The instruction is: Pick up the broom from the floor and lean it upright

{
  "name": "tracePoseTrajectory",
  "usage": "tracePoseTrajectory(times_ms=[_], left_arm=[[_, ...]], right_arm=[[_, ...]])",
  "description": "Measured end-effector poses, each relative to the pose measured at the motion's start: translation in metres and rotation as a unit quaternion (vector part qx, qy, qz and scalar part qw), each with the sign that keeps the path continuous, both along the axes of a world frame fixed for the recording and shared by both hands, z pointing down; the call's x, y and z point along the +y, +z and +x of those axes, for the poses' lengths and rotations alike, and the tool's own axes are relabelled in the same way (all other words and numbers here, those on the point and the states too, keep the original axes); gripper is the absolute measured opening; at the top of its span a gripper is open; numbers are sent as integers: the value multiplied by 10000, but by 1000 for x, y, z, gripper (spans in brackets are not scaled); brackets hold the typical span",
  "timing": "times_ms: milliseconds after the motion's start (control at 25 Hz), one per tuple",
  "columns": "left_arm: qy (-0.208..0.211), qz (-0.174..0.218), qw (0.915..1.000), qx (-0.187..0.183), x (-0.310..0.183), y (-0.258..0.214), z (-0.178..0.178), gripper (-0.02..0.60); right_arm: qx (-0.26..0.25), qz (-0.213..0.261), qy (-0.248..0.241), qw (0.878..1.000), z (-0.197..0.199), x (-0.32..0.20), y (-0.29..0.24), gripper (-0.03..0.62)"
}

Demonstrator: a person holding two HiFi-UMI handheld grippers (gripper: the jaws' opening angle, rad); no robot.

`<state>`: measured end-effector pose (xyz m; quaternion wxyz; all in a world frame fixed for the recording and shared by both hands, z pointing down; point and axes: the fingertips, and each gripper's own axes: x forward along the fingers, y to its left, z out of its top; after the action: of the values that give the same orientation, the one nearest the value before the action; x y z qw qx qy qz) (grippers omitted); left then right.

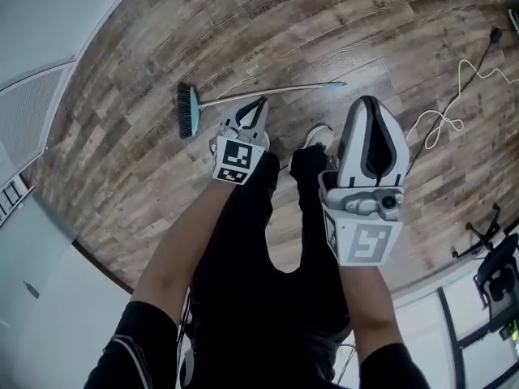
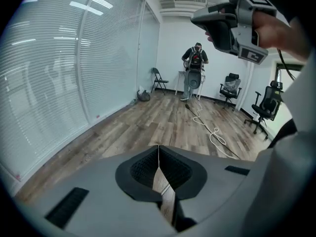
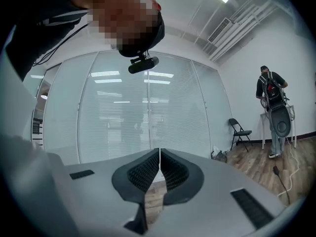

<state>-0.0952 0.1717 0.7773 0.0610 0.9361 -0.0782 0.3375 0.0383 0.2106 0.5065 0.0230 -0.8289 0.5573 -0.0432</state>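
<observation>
A broom (image 1: pixel 243 98) lies flat on the wood floor in the head view, its teal bristle head (image 1: pixel 188 110) at the left and its thin metal handle running right to a teal tip (image 1: pixel 334 84). My left gripper (image 1: pixel 258 104) hangs just above and near the handle's middle, jaws shut and empty. My right gripper (image 1: pixel 369 108) sits higher and to the right of the broom, also shut on nothing. In the left gripper view my left gripper (image 2: pixel 158 149) points along the floor, with the right gripper (image 2: pixel 229 23) overhead. In the right gripper view my right gripper (image 3: pixel 160 153) faces a glass wall.
A white cable (image 1: pixel 442 120) snakes over the floor at the right. Office chairs (image 2: pixel 266 105), a folding chair (image 2: pixel 158 79) and a person (image 2: pixel 194 70) stand at the room's far end. A glass wall with blinds (image 2: pixel 64 73) runs along the left. The person's legs and shoes (image 1: pixel 319 136) are below me.
</observation>
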Motion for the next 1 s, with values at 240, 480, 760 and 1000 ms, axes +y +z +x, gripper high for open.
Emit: tracePoseTrajectory(times_ms=[240,480,760,1000], left_arm=[[719,83,9950,-693,14,85,-23,21],[755,-29,9917,-1039,5,161,-43,21],[1067,-353,9858,-1248,0,253,-57,21],[948,-447,9860,-1300,-4,300,-56,21]], right_arm=[[-85,-188,145,9997,7,4,63,20],[-144,-230,177,9995,5,-11,99,20],[-254,-549,122,9981,3,-11,156,20],[-206,-846,-336,9956,-15,-16,204,20]])
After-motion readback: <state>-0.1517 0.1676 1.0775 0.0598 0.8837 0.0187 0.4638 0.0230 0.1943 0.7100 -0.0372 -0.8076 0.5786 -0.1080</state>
